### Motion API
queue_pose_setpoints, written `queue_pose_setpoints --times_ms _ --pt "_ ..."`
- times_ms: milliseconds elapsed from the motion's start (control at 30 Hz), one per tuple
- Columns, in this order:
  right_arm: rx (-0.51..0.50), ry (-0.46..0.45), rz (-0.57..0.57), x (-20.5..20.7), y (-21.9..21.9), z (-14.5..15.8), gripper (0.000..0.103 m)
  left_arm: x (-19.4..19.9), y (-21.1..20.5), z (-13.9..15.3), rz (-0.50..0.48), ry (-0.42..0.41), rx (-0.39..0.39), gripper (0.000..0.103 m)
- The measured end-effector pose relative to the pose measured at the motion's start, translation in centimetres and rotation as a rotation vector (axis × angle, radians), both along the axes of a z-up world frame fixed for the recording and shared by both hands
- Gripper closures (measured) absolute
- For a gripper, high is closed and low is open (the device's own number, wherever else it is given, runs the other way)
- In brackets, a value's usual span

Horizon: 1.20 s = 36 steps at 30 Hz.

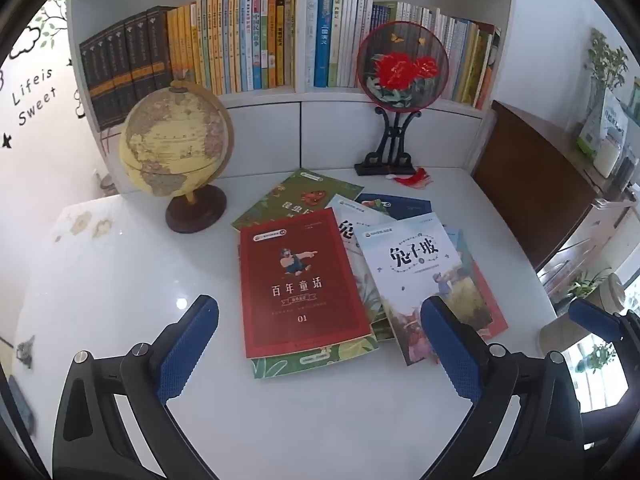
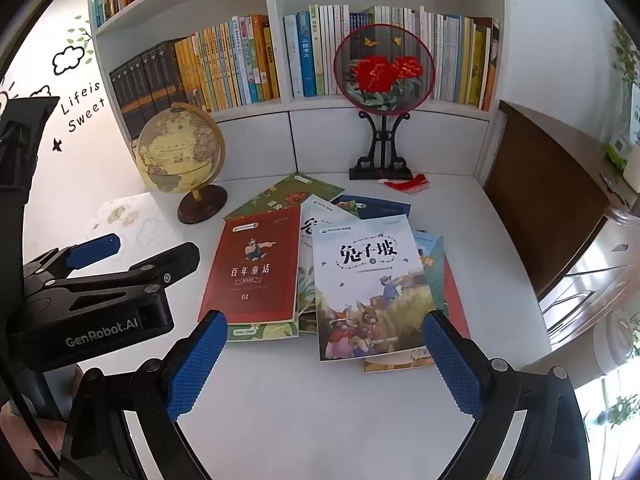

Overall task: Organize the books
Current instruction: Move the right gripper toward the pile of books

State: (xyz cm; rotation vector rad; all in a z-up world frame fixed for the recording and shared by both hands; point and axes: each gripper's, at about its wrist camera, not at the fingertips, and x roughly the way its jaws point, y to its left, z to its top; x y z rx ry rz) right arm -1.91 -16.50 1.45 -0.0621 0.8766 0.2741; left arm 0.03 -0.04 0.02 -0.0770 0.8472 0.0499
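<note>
1. Nearest to me, my left gripper (image 1: 320,344) hangs with its blue pads spread wide and nothing between them, tilted down over the white table (image 1: 120,280).
2. My right gripper (image 2: 324,360) is likewise spread wide and empty; from its camera the left gripper sits at 9 o'clock.
3. Just past the fingertips lies a loose, overlapping pile of books, flat on the table.
4. On top toward 11 o'clock is the red book (image 1: 302,280), resting on a green leafy book (image 1: 312,362).
5. Toward 1 o'clock the white rabbit book (image 1: 420,276) overlaps several others.
6. Farther back, a green book (image 1: 296,192) and a dark blue book (image 1: 404,204) poke out.
7. Beyond, a globe (image 1: 176,148) stands at 10 o'clock and a round fan on a stand (image 1: 400,64) at 1 o'clock.
8. Farthest, a bookshelf (image 1: 300,40) holds upright rows of books.
</note>
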Motion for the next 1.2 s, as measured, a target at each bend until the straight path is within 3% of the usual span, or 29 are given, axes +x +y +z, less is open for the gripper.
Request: queue_pose_setpoints --times_ms 233,367,567,933,1100,1200 --pt "-0.001 -0.001 0.008 0.0 0.1 0.0 0.005 -0.2 0.2 -0.4 0.003 -0.004 -0.001 0.002" --pt "0.042 -0.015 0.027 -0.5 0.4 0.2 0.005 -0.7 1.1 -0.1 -0.006 -0.022 -0.043 0.002" --pt "0.030 -0.116 0.030 -1.6 1.1 1.3 0.005 -1.3 2.1 0.7 0.008 -0.072 -0.047 0.002" --pt "0.141 -0.061 0.051 -1.2 1.8 0.8 0.005 -1.5 4.3 0.1 0.062 -0.039 -0.067 0.002" --pt "0.214 -0.204 0.048 -2.7 1.6 2.0 0.005 -1.5 4.8 0.2 0.068 -0.044 -0.064 0.002" --pt "0.337 -0.248 0.033 -3.2 0.8 2.3 0.005 -1.3 4.7 0.2 0.067 -0.042 -0.051 0.002"
